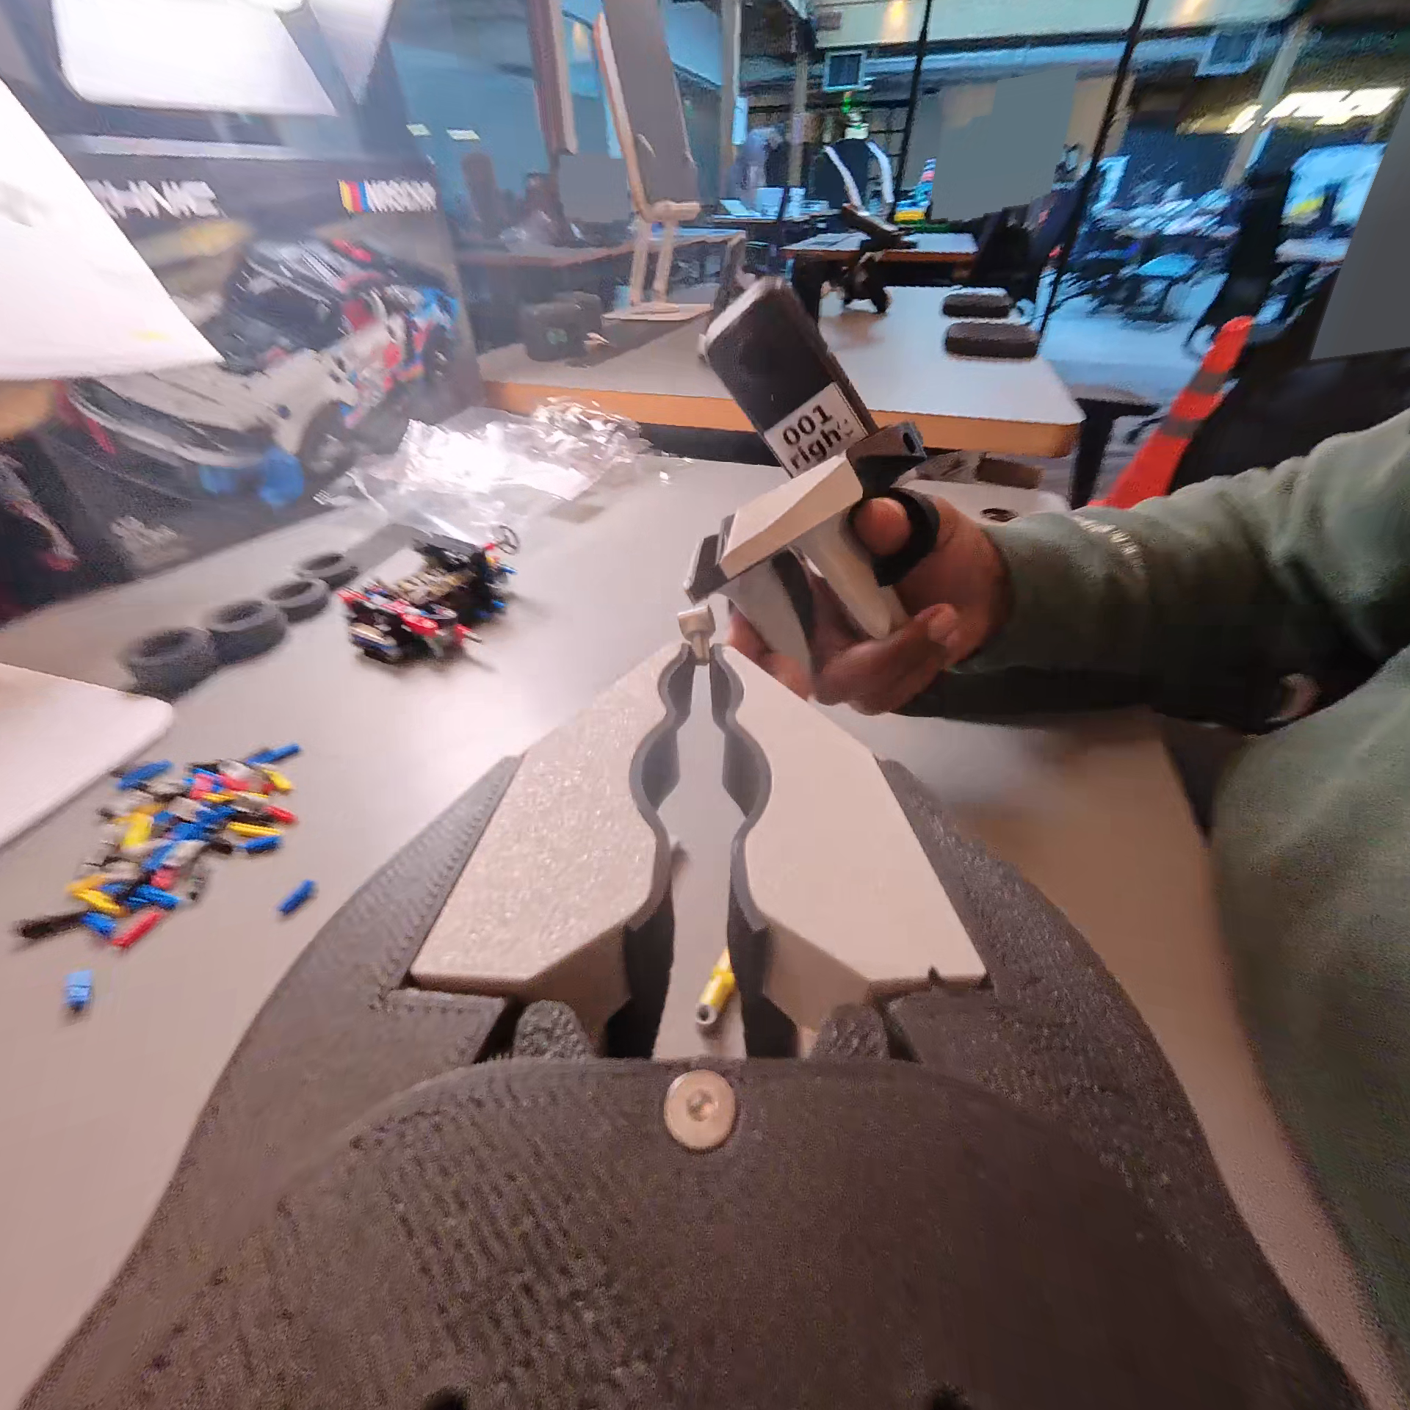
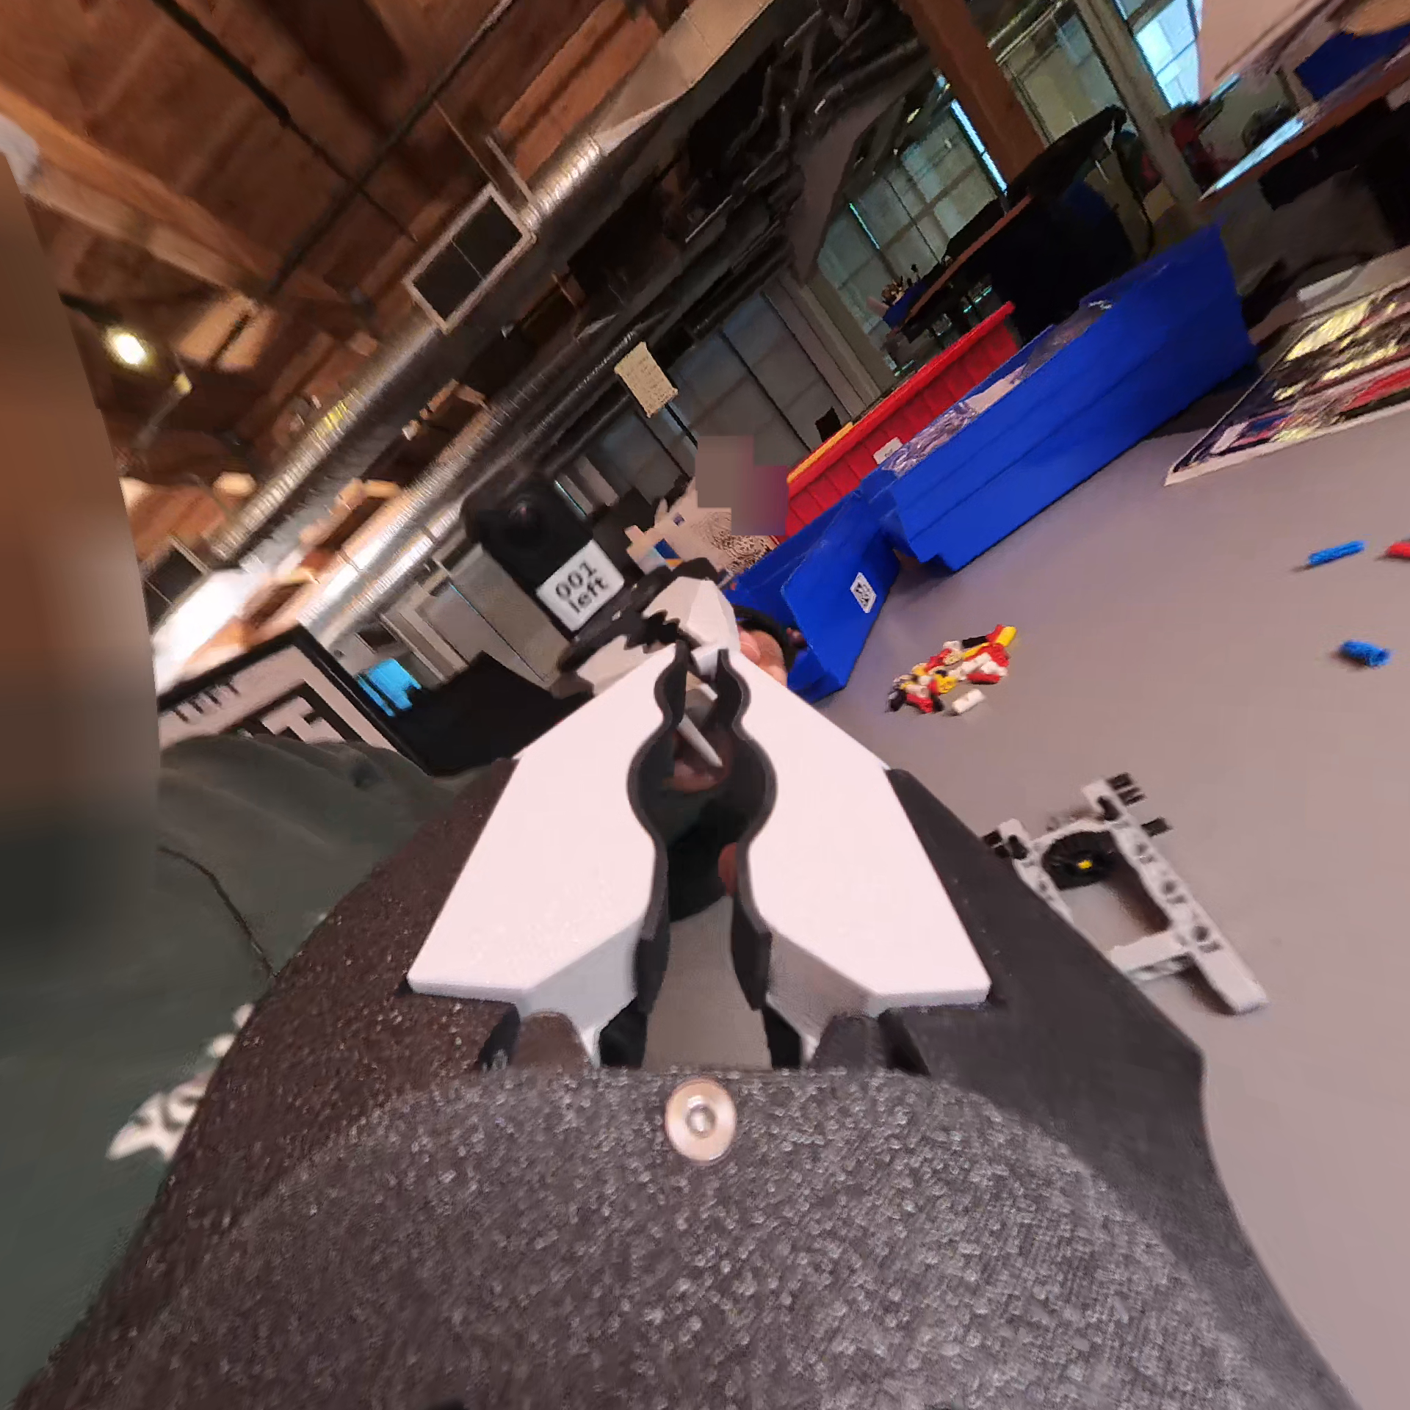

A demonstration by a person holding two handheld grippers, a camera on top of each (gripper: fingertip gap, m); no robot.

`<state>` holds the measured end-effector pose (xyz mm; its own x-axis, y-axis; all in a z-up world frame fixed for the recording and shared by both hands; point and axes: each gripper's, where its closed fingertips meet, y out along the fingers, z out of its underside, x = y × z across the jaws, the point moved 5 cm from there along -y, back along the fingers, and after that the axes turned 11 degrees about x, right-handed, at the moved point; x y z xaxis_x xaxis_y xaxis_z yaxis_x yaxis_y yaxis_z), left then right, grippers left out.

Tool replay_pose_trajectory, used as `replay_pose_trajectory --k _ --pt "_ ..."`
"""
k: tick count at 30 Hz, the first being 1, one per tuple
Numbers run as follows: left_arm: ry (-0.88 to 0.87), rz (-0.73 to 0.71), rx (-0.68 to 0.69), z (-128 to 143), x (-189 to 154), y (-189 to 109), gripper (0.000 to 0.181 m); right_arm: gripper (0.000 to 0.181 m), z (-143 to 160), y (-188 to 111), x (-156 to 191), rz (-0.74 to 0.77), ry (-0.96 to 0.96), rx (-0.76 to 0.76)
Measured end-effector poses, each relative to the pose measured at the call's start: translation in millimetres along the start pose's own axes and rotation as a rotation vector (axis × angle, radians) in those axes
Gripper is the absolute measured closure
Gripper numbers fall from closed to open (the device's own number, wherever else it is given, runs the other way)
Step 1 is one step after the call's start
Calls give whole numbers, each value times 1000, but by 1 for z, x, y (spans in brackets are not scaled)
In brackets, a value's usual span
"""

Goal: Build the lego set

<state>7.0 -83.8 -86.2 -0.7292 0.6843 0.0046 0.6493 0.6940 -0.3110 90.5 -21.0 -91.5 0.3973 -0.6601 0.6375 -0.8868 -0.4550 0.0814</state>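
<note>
Holding both tools up above the grey table (image 1: 473,770), I have my left gripper (image 1: 700,658) pinched at its very tips on a small grey piece (image 1: 694,624), a short stubby part with a wider cap end that sticks out above the fingertips. My right gripper (image 2: 702,671) points tip to tip at the left one, its fingers drawn nearly together; a pale sliver shows between them, but whether they grip anything I cannot tell. My right hand (image 1: 900,610) wraps its handle, a green sleeve (image 1: 1190,580) behind it.

The half-built car chassis (image 1: 427,603), black with red and blue bits, sits further out on the table, blurred. Four black tyres (image 1: 236,622) lie in a row to its left. A heap of loose pins (image 1: 175,832) in blue, yellow, red and black lies nearer, left of my left gripper. A single yellow pin (image 1: 716,988) shows on the table through the gap between that gripper's fingers, partly hidden.

From the right wrist view a grey frame piece (image 2: 1129,893) lies on the table, beside a small red, yellow and white pile (image 2: 954,671). Blue bins (image 2: 1053,442) stand behind.
</note>
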Motion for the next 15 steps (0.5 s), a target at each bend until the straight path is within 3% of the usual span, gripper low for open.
replay_pose_trajectory --k 5,10,15 --pt "-86 111 31 7 -1 3 179 162 7 -2 4 188 -399 175" --pt "-205 291 95 17 -11 12 179 164 19 1 8 191 -534 272" --pt "-425 576 148 25 -24 14 179 164 41 -5 19 73 -720 397"
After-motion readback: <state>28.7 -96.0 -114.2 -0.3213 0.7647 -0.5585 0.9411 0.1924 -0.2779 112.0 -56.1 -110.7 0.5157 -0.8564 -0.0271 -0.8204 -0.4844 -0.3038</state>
